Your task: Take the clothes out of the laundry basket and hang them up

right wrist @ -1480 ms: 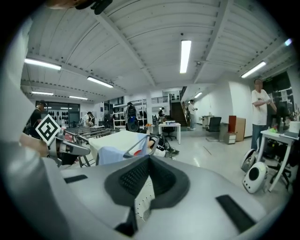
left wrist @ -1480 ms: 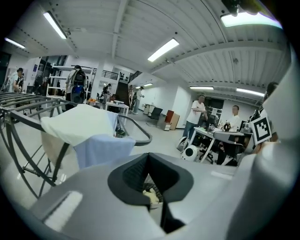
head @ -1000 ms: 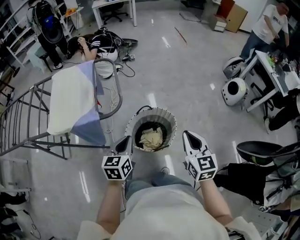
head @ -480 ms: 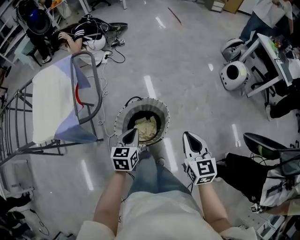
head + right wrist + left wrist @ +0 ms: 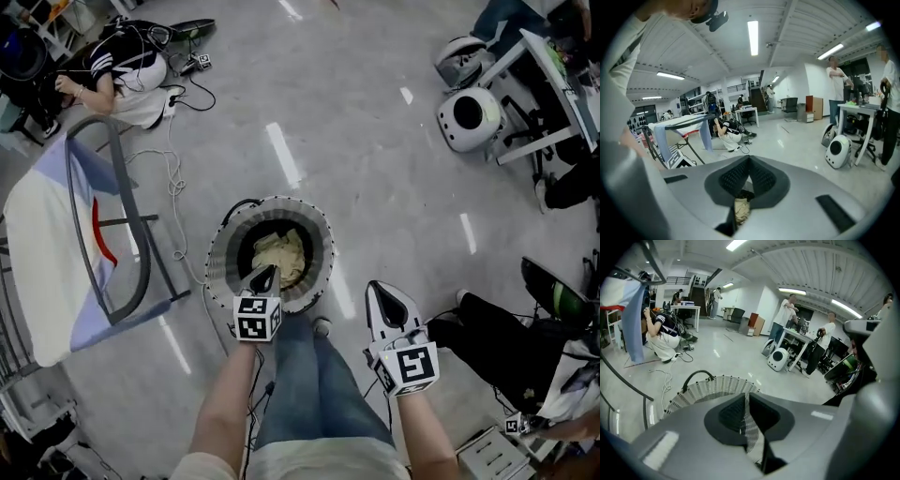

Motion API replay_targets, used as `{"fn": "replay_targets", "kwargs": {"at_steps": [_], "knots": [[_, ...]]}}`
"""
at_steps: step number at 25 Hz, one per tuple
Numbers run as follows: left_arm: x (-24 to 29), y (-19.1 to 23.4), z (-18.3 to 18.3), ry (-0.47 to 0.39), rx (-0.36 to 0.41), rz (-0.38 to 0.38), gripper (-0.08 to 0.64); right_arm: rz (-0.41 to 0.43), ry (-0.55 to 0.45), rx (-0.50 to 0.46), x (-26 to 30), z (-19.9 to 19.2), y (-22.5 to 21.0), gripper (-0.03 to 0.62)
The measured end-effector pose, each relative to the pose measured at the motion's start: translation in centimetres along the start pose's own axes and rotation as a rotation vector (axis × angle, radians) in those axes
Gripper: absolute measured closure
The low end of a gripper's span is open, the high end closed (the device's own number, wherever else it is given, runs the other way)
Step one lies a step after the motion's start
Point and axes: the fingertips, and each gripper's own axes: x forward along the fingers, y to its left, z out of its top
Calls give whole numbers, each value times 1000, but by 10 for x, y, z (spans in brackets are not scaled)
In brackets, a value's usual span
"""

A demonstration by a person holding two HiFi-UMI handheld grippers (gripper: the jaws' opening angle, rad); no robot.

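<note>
1. Holding nothing, your left gripper (image 5: 265, 274) has its jaws pressed together; your right gripper (image 5: 379, 292) is closed and empty too.
2. Your left gripper tilts down with its tip over the near rim of the basket (image 5: 217, 255). In the left gripper view, the ribbed rim curves just beyond the closed jaws.
3. The clothes (image 5: 279, 255) are a pale crumpled heap at the bottom of the basket. They lie just ahead of your left tip and ahead and to the left of your right one, and neither gripper touches them.
4. Your right gripper hangs to the right of the basket, apart from its rim, over the bare floor (image 5: 394, 206). In the right gripper view, a strip of the pale cloth shows through the slit under the closed jaws.
5. Your jeans (image 5: 305, 384) fill the space between the two grippers. One shoe (image 5: 322, 326) stands just beside the near rim of the basket.
6. To the left of your left gripper stands the rack (image 5: 141, 281), a grey tube frame. A white and blue sheet (image 5: 37, 253) is draped over it.
7. Beyond the rack, well ahead of your left gripper, a person (image 5: 122, 67) sits on the floor among cables (image 5: 173, 173).
8. Well ahead and to the right of your right gripper sits a round white pod (image 5: 469, 117) beside a desk leg.
</note>
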Motion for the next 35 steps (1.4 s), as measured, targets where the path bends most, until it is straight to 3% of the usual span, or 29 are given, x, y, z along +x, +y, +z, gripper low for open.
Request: {"fn": "replay_targets", "kwargs": {"at_steps": [3, 18, 27, 35], "knots": [[50, 19, -29, 60, 3, -16, 454, -22, 23, 21, 32, -32, -12, 591], [221, 85, -198, 360, 71, -40, 284, -43, 134, 65, 140, -203, -47, 591], [275, 126, -279, 461, 98, -17, 258, -74, 105, 75, 177, -278, -66, 591], [305, 156, -329, 531, 177, 38, 273, -70, 84, 78, 202, -317, -75, 591]]}}
